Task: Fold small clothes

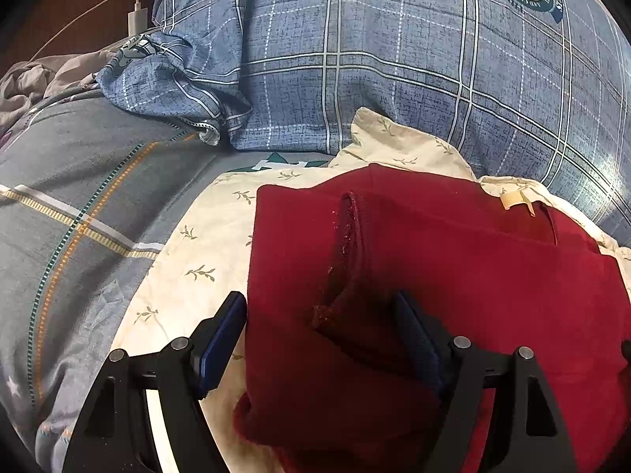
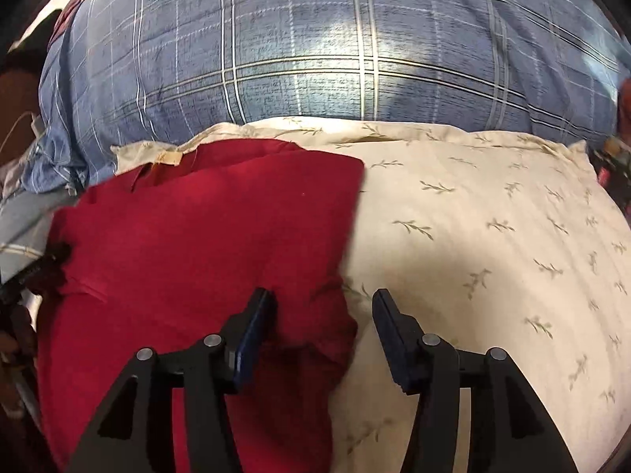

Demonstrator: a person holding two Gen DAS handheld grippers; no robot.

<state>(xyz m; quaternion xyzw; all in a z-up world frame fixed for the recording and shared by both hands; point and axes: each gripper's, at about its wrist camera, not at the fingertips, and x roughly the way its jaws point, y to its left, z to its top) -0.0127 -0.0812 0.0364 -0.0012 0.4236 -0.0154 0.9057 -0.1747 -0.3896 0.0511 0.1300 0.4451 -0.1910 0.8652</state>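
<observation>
A dark red garment (image 1: pixel 453 268) lies partly folded on a cream pillow (image 1: pixel 205 244) with a leaf print. A folded flap with a stitched hem runs down its middle. My left gripper (image 1: pixel 319 315) is open, its fingers straddling the garment's left part, one finger on the pillow, one on the cloth. In the right wrist view the red garment (image 2: pixel 197 228) covers the left of the cream pillow (image 2: pixel 493 236). My right gripper (image 2: pixel 323 307) is open over the garment's right edge, its left finger on the cloth, its right finger above the pillow. A tan label (image 2: pixel 167 157) shows at the collar.
A blue plaid duvet (image 1: pixel 394 59) is heaped behind the pillow, and it also shows in the right wrist view (image 2: pixel 315 47). A grey striped blanket (image 1: pixel 79 205) lies at the left. A white charger and cable (image 1: pixel 136 15) sit at the far left, by crumpled grey cloth (image 1: pixel 35 79).
</observation>
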